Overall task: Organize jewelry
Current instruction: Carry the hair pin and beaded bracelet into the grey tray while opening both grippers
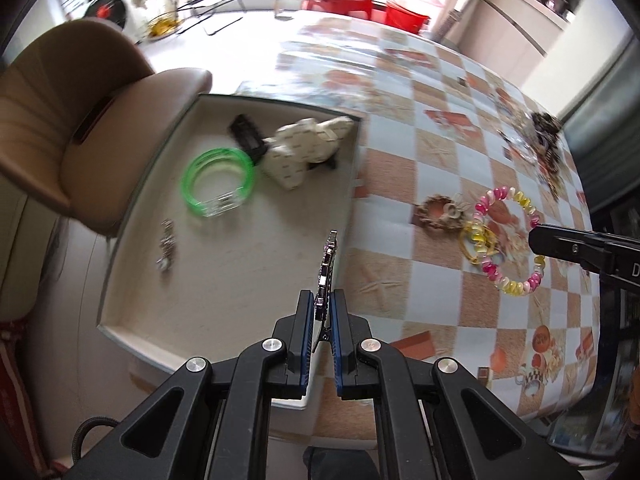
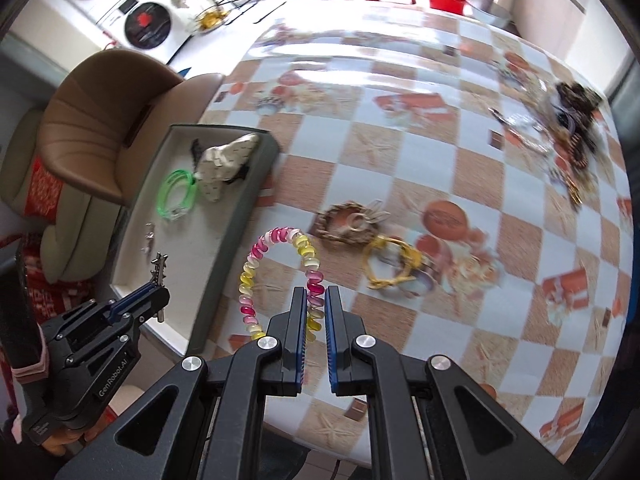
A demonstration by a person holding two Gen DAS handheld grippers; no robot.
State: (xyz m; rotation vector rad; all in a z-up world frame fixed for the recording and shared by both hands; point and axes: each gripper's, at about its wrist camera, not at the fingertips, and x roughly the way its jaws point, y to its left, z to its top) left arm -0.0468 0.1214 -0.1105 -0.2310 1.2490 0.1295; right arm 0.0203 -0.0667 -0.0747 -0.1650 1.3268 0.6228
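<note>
My left gripper [image 1: 322, 296] is shut on a dark metal jewelry piece [image 1: 326, 264], which sticks up over the right edge of the beige-lined tray [image 1: 240, 280]. In the right wrist view the left gripper [image 2: 160, 294] holds that piece [image 2: 159, 266] above the tray [image 2: 188, 248]. My right gripper [image 2: 316, 294] is shut on a pink and yellow beaded bracelet [image 2: 276, 240], lifted over the checked tablecloth just right of the tray. The left wrist view shows the right gripper [image 1: 536, 242] with the bracelet [image 1: 508, 236] hanging from it.
Green bangles [image 1: 218, 182], a cream fabric bow [image 1: 304, 148], a black clip [image 1: 246, 132] and small earrings [image 1: 167, 248] lie in the tray. A woven brown ring [image 2: 344, 224] and a yellow ring [image 2: 390, 264] lie on the cloth. Tangled jewelry [image 2: 576, 120] sits far right. A brown chair [image 2: 100, 120] stands left.
</note>
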